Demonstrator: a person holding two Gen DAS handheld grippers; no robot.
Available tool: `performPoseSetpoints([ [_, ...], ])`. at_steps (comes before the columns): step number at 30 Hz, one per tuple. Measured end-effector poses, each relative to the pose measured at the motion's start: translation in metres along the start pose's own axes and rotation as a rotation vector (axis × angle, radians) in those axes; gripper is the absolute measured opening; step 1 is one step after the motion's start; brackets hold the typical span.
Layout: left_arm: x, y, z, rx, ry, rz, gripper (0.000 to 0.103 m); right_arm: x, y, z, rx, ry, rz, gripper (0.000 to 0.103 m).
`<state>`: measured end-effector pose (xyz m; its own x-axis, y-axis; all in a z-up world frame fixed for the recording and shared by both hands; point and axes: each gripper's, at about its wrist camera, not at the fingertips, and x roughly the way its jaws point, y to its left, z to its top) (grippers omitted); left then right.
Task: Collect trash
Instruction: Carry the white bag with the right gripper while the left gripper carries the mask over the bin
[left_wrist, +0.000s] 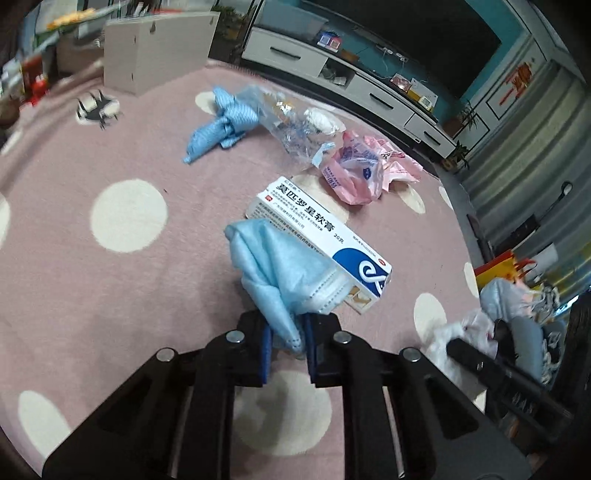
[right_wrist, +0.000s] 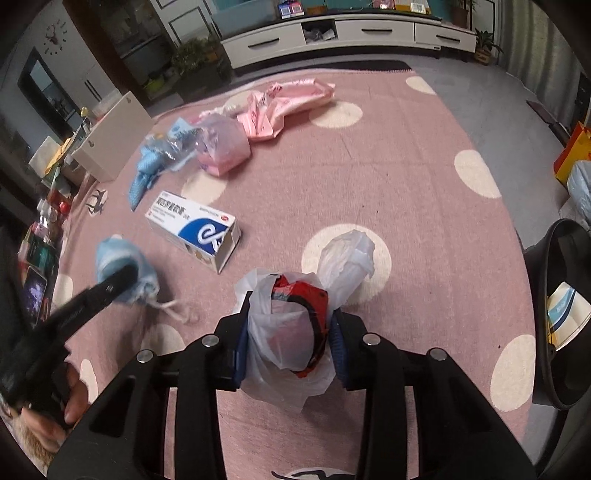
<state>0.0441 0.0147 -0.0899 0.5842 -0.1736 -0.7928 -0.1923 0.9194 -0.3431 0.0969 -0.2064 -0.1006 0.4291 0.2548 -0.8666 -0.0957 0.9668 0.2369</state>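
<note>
My left gripper (left_wrist: 288, 326) is shut on a crumpled light-blue face mask (left_wrist: 280, 266), held just above the pink dotted rug (left_wrist: 110, 295). In the right wrist view the same mask (right_wrist: 114, 251) hangs at the left gripper's tip, its ear loop trailing on the rug. My right gripper (right_wrist: 291, 314) is shut on a white plastic bag (right_wrist: 280, 339) with a red wrapper inside. A white-and-blue ointment box (right_wrist: 192, 225) lies on the rug beyond both. Farther off lie pink plastic bags (right_wrist: 225, 147), a clear plastic bag (left_wrist: 288, 125) and a blue cloth (left_wrist: 218, 129).
A black bin (right_wrist: 535, 258) holding a box stands at the right edge of the rug. A white TV cabinet (right_wrist: 351, 33) runs along the far wall, a white box (left_wrist: 155, 48) stands at the rug's far left, and a yellow bag (right_wrist: 576, 151) sits at the right.
</note>
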Motion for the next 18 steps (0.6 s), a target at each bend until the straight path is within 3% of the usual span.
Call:
performPoseSetpoints([
  [12, -0.056, -0.012, -0.009, 0.081, -0.101, -0.018, 0.015, -0.009, 0.002, 0.005, 0.031, -0.069, -0.006, 0.037],
  [18, -0.060, -0.016, -0.013, 0.111, -0.093, -0.032, 0.015, -0.011, -0.007, 0.003, 0.075, -0.103, -0.039, 0.037],
])
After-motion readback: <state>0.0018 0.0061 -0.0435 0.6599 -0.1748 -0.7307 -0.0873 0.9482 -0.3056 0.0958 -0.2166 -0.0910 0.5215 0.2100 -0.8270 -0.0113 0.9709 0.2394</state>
